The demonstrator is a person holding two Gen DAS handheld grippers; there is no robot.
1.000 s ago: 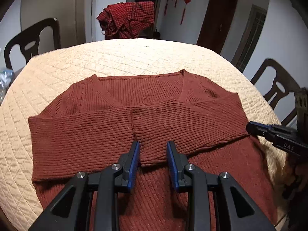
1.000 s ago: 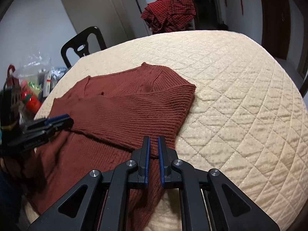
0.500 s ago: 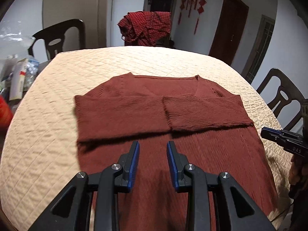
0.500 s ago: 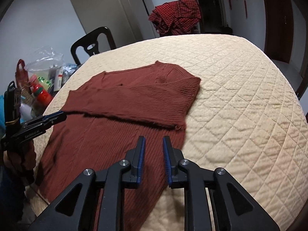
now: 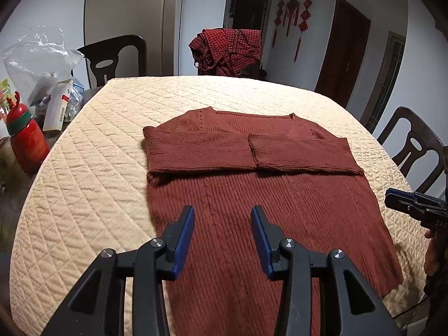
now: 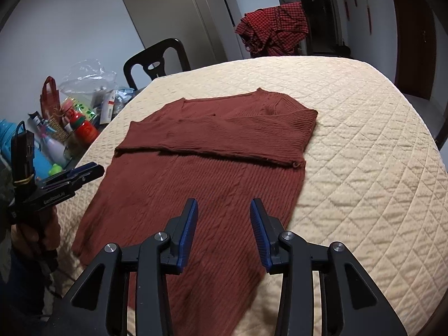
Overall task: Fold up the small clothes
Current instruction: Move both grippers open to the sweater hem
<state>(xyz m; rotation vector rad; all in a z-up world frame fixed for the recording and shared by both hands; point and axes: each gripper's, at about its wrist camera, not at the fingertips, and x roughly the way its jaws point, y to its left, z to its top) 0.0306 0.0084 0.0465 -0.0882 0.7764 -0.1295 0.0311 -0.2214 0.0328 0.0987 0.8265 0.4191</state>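
Both grippers, left gripper (image 5: 222, 233) and right gripper (image 6: 223, 225), just opened, jaws apart, empty. Rust sweater (image 5: 252, 196) centre frame on quilted table (image 5: 98, 182), sleeves folded across. Soft, limp knit; pinch hem corners.

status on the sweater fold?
Left gripper and right gripper open, empty, jaws just opening. Sweater flat, both sleeves folded across chest. Nothing in the way.

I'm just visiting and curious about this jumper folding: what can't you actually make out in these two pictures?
- Sweater hem: both views, hidden behind the left gripper and right gripper and cut off by the bottom edge.
- Sleeve cuffs' overlap: unclear which lies on top.
- Box labels: left view, too small.
- Checked cloth on a chair: garment type unclear, bunched.
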